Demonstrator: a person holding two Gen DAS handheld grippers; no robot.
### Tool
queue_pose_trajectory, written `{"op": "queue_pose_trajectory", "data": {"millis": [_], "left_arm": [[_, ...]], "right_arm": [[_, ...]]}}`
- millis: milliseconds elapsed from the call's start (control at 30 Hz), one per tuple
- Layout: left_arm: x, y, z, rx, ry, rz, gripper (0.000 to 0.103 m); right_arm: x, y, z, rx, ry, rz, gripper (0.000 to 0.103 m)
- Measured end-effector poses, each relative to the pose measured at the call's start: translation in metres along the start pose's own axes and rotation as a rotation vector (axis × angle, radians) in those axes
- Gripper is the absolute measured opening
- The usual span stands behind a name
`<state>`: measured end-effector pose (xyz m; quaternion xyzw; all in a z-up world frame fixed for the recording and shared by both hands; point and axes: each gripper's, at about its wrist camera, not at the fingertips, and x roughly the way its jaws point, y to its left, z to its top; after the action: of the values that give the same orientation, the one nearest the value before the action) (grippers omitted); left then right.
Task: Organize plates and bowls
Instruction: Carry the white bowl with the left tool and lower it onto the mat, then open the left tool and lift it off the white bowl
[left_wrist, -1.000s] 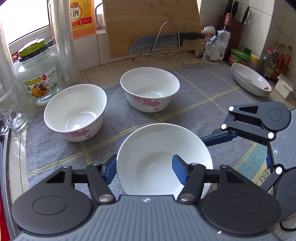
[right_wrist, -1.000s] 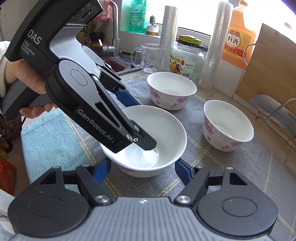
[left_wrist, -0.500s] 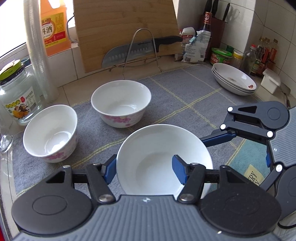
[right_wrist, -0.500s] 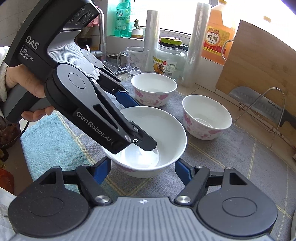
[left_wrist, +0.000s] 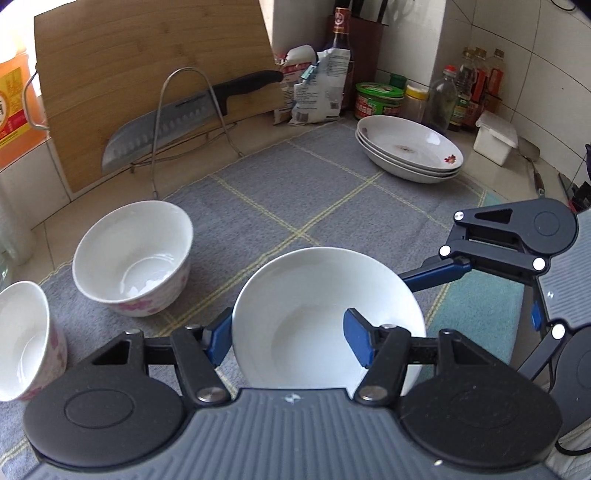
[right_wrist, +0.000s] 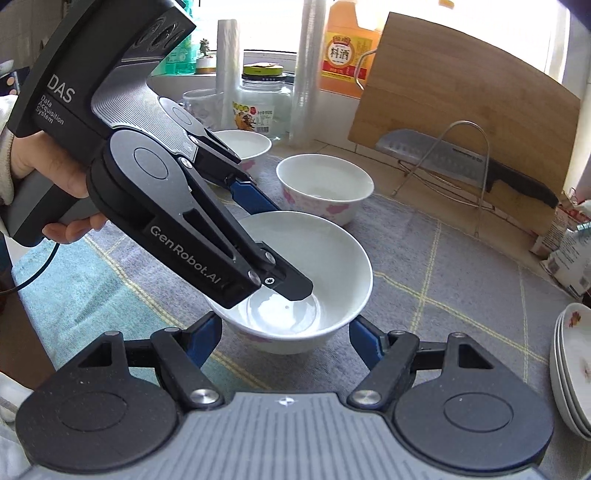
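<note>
Left wrist view: an empty flowered bowl (left_wrist: 133, 258) sits at ten o'clock on the grey mat (left_wrist: 332, 184). Dead centre, the left gripper (left_wrist: 286, 339) pinches the white bowl (left_wrist: 317, 295) by its wall, one finger inside and one outside. The stacked plates (left_wrist: 410, 153) lie at one o'clock, well apart. In the right wrist view, the right gripper (right_wrist: 284, 341) clasps the same bowl's sides.

White-tiled wall (left_wrist: 480, 44), bright window (right_wrist: 273, 26)

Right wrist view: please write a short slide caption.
Both grippers hold one white bowl above the grey mat.
</note>
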<state>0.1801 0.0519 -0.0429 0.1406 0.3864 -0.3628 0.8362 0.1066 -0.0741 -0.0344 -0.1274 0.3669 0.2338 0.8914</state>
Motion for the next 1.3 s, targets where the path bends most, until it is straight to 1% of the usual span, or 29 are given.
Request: {"op": "queue_pose_trajectory", "data": {"millis": [233, 400, 900, 967, 1000, 1033, 1067, 1100, 1167, 1300], "left_arm": [[0.019, -0.018, 0.014, 0.042, 0.005, -0.049, 0.062], [0.029, -0.026, 0.019, 0.060, 0.013, -0.071, 0.062], [0.043, -0.030, 0.021, 0.064, 0.026, -0.092, 0.062], [0.043, -0.031, 0.020, 0.070, 0.022, -0.096, 0.068], [0.043, -0.031, 0.020, 0.072, 0.017, -0.100, 0.073], [0.042, -0.031, 0.020, 0.072, 0.009, -0.095, 0.088], [0.040, -0.032, 0.019, 0.072, -0.003, -0.091, 0.096], [0.038, -0.032, 0.019, 0.075, -0.014, -0.093, 0.096], [0.034, -0.032, 0.018, 0.079, -0.024, -0.088, 0.096], [0.024, -0.028, 0.015, 0.057, -0.048, -0.059, 0.096]], "right_arm": [[-0.014, -0.017, -0.015, 0.048, 0.015, -0.044, 0.080], [-0.015, -0.025, -0.023, 0.073, 0.028, -0.061, 0.080], [-0.008, -0.038, -0.032, 0.120, 0.058, -0.054, 0.080], [-0.008, -0.039, -0.033, 0.122, 0.058, -0.053, 0.080], [-0.008, -0.039, -0.032, 0.124, 0.057, -0.049, 0.084], [-0.008, -0.040, -0.032, 0.127, 0.053, -0.050, 0.089], [-0.009, -0.040, -0.032, 0.131, 0.040, -0.056, 0.099], [-0.011, -0.041, -0.031, 0.137, 0.022, -0.054, 0.103], [-0.013, -0.044, -0.030, 0.152, 0.017, -0.034, 0.103], [-0.015, -0.045, -0.028, 0.152, 0.016, -0.038, 0.103]]}}
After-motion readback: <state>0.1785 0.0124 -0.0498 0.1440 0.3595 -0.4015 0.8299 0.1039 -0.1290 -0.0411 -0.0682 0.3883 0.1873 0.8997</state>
